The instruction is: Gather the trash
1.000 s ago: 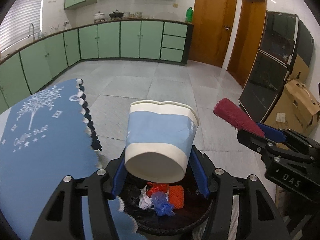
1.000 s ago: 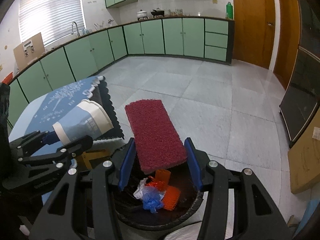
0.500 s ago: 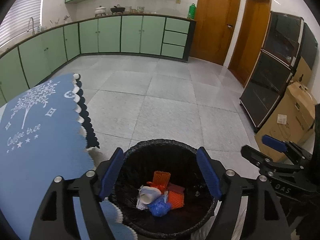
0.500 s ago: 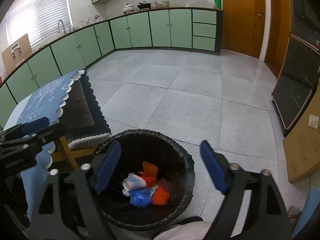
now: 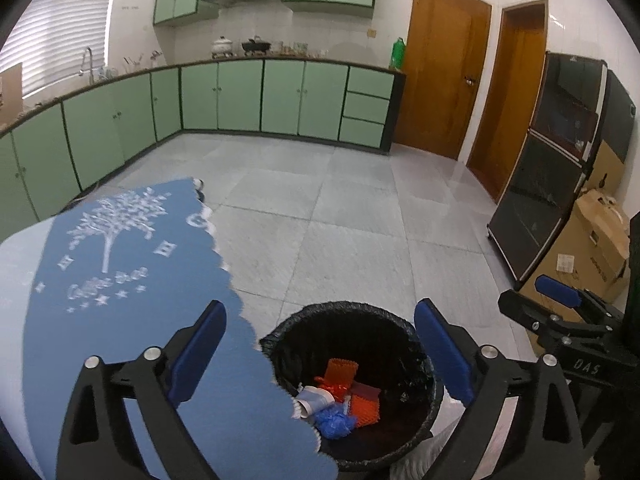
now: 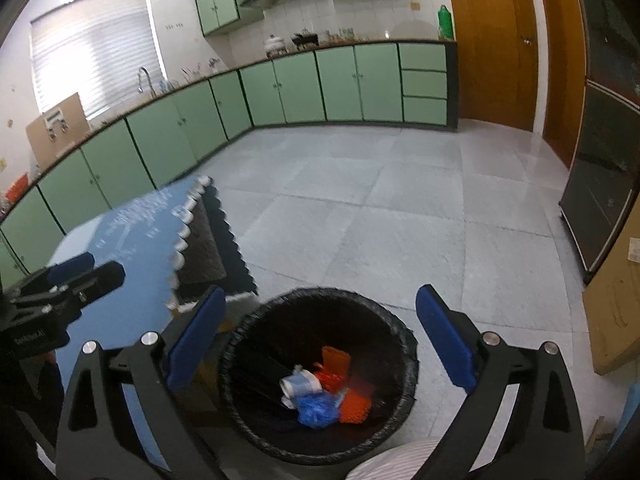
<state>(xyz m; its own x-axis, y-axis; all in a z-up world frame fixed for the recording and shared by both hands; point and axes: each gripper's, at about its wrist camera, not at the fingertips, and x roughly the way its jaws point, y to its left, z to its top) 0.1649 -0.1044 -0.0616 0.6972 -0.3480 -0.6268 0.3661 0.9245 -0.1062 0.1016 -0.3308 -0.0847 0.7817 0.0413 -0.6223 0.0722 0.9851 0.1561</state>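
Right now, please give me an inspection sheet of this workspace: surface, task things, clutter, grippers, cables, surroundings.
Surface: table with blue tablecloth, nothing seen lying on it.
Job's things: black-lined trash bin on the floor, holding a paper cup, a blue wad and orange mesh pieces.
Clutter: cardboard box against the wall.
Grippers: left gripper and right gripper over the bin, jaws opening, nothing between them.
Cables: nothing seen.
Surroundings: green cabinets, wooden doors, tiled floor.

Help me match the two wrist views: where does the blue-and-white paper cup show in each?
Left wrist: paper cup lies in the black bin, lower centre.
Right wrist: cup in the bin, lower centre.
Shared landmark: green bottle on the counter's end.
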